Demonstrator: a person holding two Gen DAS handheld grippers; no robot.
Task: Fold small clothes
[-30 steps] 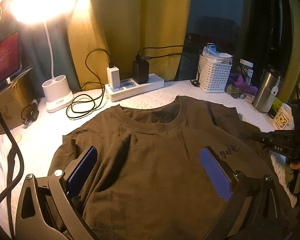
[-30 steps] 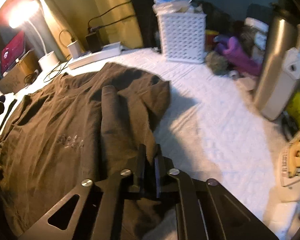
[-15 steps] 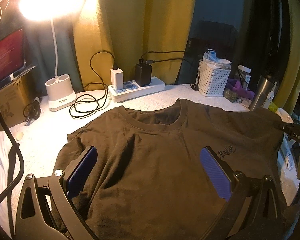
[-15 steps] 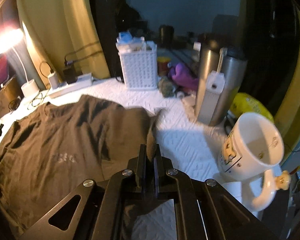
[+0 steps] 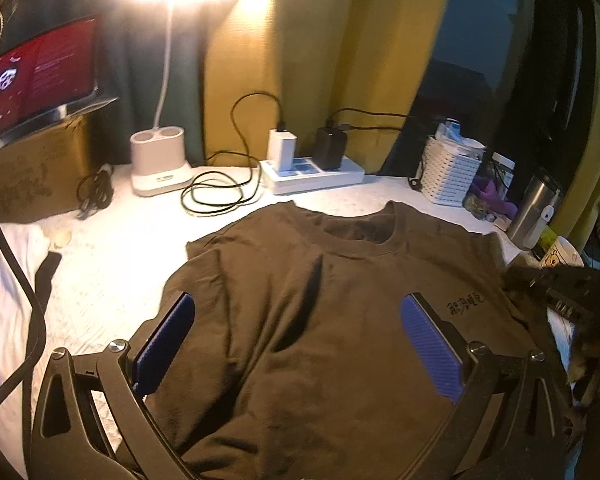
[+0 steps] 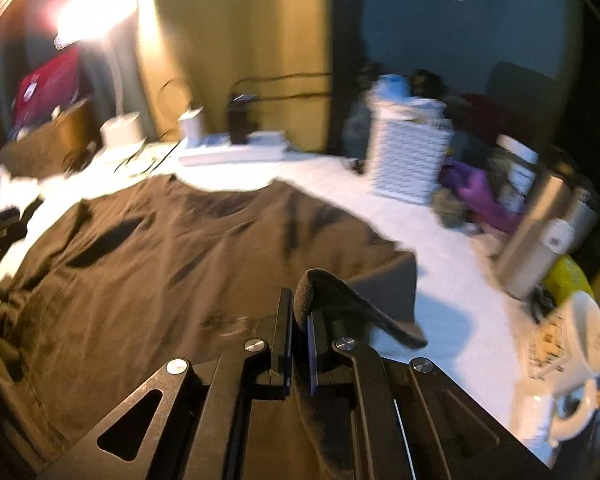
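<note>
A dark brown T-shirt (image 5: 320,320) lies face up on the white quilted cover, its neck towards the power strip and small lettering on its chest. My left gripper (image 5: 296,332) hovers over the shirt's middle, open, its blue pads wide apart with nothing pinched. In the right wrist view the same T-shirt (image 6: 160,264) spreads to the left. My right gripper (image 6: 300,320) is shut on a fold of the shirt's sleeve, which curls up over the fingertips. That gripper shows blurred at the right edge of the left wrist view.
At the back stand a lit desk lamp (image 5: 160,160), a power strip (image 5: 312,168) with chargers and cables, and a white basket (image 5: 452,176). A steel flask (image 6: 540,232) and a white mug (image 6: 576,348) stand right of the shirt. A cardboard box (image 5: 32,184) stands at left.
My right gripper has pulled the pinched sleeve outwards and then back over the shirt, so the sleeve edge now curls above the fingers. The left gripper drifted sideways, still open.
</note>
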